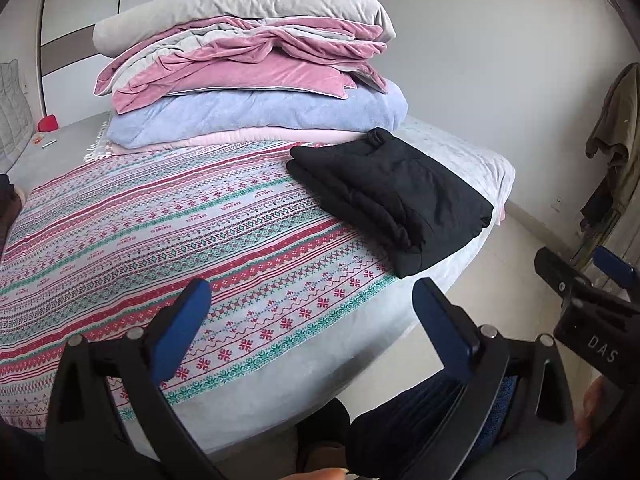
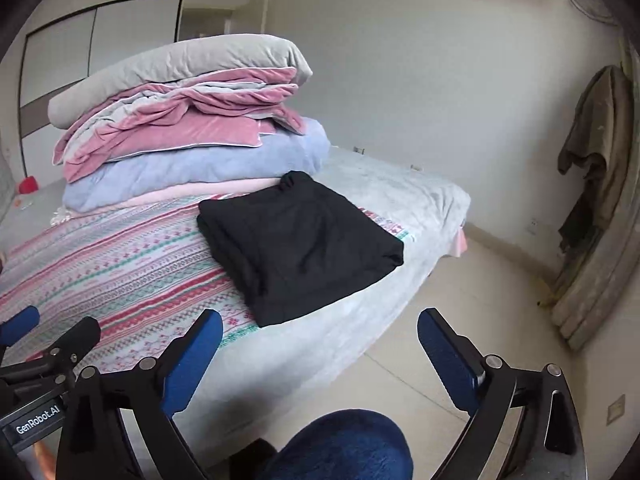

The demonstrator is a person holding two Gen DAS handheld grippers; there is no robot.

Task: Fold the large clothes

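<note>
A black garment (image 1: 392, 196) (image 2: 300, 240) lies folded into a thick rectangle near the right corner of the bed (image 1: 460, 168), partly on the striped patterned sheet (image 1: 160, 220) (image 2: 100, 256). My left gripper (image 1: 312, 292) hovers open over the near edge of the sheet, with nothing between its blue pads. My right gripper (image 2: 320, 320) is open too and empty, held off the bed's near edge, short of the garment. Each gripper shows at the edge of the other's view: the right gripper (image 1: 580, 276) and the left gripper (image 2: 52, 328). Neither touches the garment.
A tall stack of folded blankets (image 1: 248, 72) (image 2: 180, 120), grey, pink and light blue, fills the back of the bed just behind the garment. Clothes (image 2: 596, 152) hang on the right wall above a rolled mat (image 2: 592, 280). Tiled floor (image 2: 480, 320) lies right of the bed. A person's knee (image 2: 344, 444) shows below.
</note>
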